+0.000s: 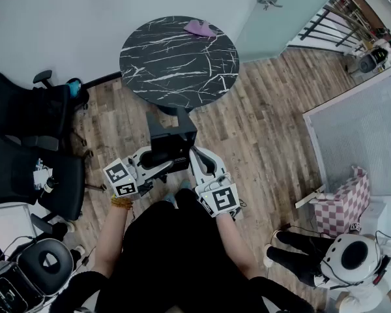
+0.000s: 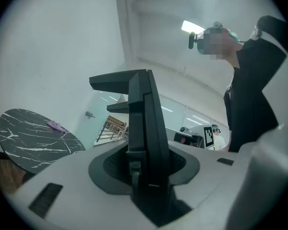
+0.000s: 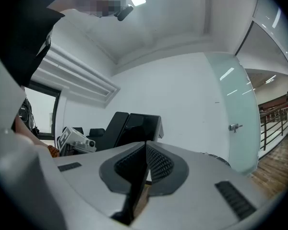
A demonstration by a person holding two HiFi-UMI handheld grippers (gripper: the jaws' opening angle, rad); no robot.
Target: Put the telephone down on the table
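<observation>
A person in black clothing (image 1: 176, 259) holds a gripper in each hand above a wooden floor (image 1: 260, 129). The left gripper (image 1: 158, 163) is clamped on a black telephone (image 1: 173, 139), its pads pressing both sides of a thin dark part that rises upright between the jaws. The right gripper (image 1: 201, 158) has its jaws together with nothing between them. Its tip sits just beside the telephone's right side, and whether it touches cannot be told. The telephone hangs in the air over the floor, near the edge of a round black marble table (image 1: 150, 57) but not on it. A purple cloth (image 1: 200, 28) lies by the table's far rim. Black office chairs (image 1: 26, 135) stand at left.
</observation>
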